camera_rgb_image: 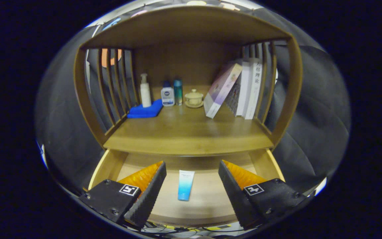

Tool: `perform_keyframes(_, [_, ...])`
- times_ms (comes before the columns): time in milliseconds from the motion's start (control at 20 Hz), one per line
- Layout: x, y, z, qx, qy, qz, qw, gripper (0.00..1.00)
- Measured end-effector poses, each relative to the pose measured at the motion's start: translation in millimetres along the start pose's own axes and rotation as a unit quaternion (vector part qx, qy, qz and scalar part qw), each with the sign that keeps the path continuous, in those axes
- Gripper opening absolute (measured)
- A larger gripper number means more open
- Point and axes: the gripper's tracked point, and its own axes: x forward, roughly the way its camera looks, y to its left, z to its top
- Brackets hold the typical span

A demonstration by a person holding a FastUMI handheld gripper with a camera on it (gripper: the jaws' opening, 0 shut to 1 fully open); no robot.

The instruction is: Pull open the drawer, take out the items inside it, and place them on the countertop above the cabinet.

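Drawer (111,162): pulled open below the countertop (187,132), pale wood floor exposed.

Tube (185,185): 1, white cap end shading to blue, lying flat on the drawer floor, lengthwise toward the back. It sits between the 2 fingers, touching neither.

Gripper (191,172): fingers spread wide apart, holding nothing, hovering over the open drawer with tips above its floor on either side of the tube.

On the countertop, at the back: 1 white pump bottle (145,90) standing on a folded blue cloth (144,111); 1 white-and-blue bottle (167,94); 1 teal can (178,92); 1 lidded cup on a saucer (194,98).

To the right: upright books (249,88) against the slatted side, with 1 book (222,89) leaning on them.
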Motion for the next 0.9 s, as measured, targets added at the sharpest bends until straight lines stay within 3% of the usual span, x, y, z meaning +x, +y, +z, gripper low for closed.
perform_keyframes(350, [63,3,-46,-0.001,0.141,-0.017,0.990,0.99])
perform_keyframes(650, [84,19,-97,-0.003,0.251,-0.002,0.968,0.96])
perform_keyframes(900, [97,12,-112,0.012,0.304,-0.026,0.952,0.85])
